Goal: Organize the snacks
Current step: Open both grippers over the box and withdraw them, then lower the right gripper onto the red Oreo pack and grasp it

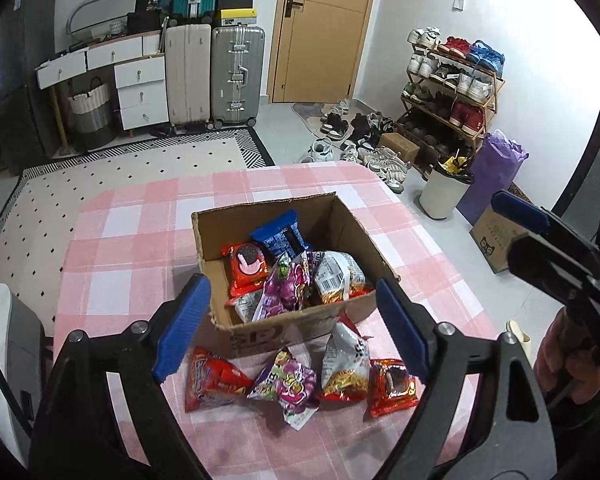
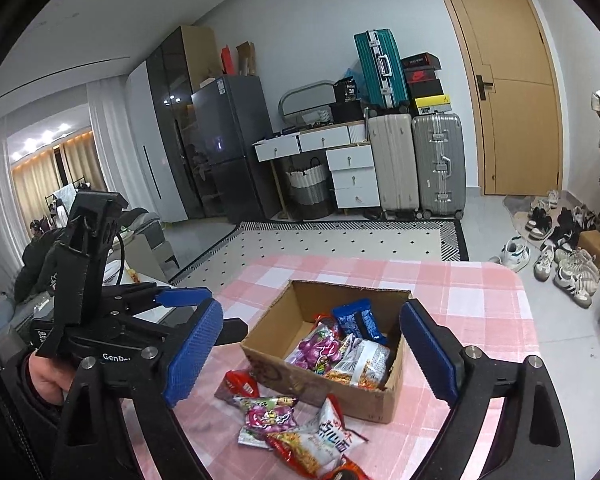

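Both grippers, left gripper [image 1: 292, 324] and right gripper [image 2: 312, 352], hang wide and empty; likely next: pinch the purple packet [image 1: 288, 386] mid-body near the box [image 1: 300, 328], lift clear.

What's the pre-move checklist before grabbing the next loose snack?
1. Left gripper jaws open, nothing held: ok.
2. Right gripper jaws open, nothing held: ok.
3. Loose packets reachable in front of the cardboard box: red packet, grape candy bag, noodle snack bag, red cookie pack: ok.
4. Packets separated for a clean single pick: not ok, the grape and noodle bags overlap.
5. Room left in the box: ok, near-left corner bare.
6. Grippers clear of each other: cannot tell.
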Tool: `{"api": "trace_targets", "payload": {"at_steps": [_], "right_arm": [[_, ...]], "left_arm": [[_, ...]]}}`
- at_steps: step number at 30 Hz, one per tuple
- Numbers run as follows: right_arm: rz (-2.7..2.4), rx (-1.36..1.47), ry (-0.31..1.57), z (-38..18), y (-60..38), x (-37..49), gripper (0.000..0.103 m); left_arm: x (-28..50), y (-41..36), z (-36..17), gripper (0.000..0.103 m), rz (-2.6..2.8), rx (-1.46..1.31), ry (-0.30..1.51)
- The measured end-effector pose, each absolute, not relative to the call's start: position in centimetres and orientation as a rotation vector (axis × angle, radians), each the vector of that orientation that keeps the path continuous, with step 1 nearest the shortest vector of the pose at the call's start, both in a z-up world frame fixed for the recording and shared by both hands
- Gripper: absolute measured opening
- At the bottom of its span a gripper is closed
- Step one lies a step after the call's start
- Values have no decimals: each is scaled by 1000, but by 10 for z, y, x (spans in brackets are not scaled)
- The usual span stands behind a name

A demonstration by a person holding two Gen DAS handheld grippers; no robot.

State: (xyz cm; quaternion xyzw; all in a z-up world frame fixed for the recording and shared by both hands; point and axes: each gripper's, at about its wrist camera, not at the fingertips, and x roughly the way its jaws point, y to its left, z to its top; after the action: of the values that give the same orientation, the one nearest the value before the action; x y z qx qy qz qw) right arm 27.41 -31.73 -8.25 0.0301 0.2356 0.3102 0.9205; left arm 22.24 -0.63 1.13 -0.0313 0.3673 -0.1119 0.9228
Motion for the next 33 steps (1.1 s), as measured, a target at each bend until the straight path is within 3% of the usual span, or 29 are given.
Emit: {"api": "trace_targets", "payload": {"at_steps": [14, 19, 33], "right_arm": [[647, 72, 456, -75, -322, 216, 101], [637, 78, 449, -77, -327, 195, 102], [621, 104, 516, -106, -346, 169, 102]], "left_arm": [[164, 6, 18, 91, -217, -85, 711], [144, 12, 19, 102, -198, -109, 681], [102, 24, -16, 102, -171, -158, 682]]}}
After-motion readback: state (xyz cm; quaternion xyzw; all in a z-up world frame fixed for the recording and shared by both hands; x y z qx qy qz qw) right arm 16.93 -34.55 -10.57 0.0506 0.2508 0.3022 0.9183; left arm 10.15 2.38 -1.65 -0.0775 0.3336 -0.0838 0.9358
